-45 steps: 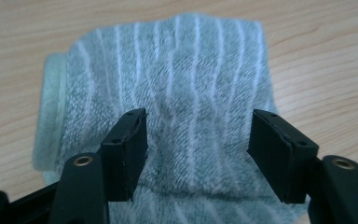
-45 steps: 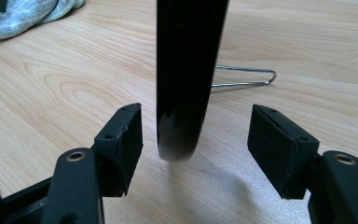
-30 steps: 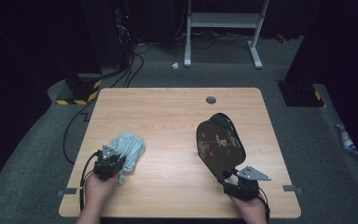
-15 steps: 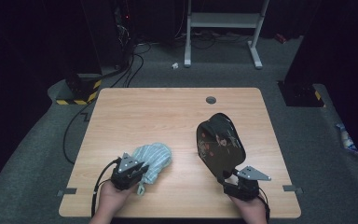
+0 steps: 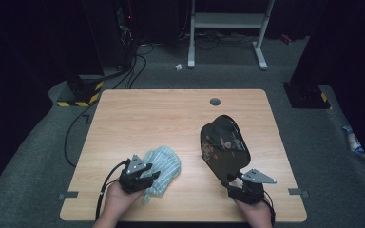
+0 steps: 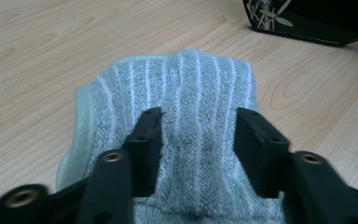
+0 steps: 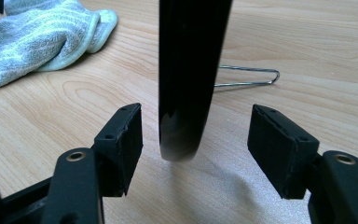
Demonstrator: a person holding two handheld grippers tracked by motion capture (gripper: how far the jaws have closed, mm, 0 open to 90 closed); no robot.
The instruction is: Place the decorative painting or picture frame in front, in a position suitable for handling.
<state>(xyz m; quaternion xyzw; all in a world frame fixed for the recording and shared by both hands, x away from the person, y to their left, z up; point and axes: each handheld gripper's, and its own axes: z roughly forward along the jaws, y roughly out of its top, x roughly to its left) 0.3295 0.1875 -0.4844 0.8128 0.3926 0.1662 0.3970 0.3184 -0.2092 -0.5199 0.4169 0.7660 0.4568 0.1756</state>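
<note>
Two grippers are sitting at the near edge of the table [image 5: 123,118], one in each hand. The left gripper [image 5: 142,175] is hovering over the cloth [image 5: 164,164], a pale green striped towel that's lying bunched up on the wood near the front, left of centre. Its jaws have just been opening; in the left gripper view the gripper [image 6: 198,135] is standing spread with the cloth [image 6: 186,88] lying between and under the pads, which aren't pinching it.

The right gripper [image 5: 237,180] is sitting just below the plate [image 5: 224,147], a black one with a leaf pattern, which is standing up on its edge, right of centre and near the cloth but not touching it. In the right gripper view the gripper [image 7: 196,140] is standing wide with the plate's [image 7: 189,70] rim coming down between the pads, gaps showing on both sides, so nothing's clamped. A thin wire stand [image 7: 249,77] is lying on the wood behind the plate.
</note>
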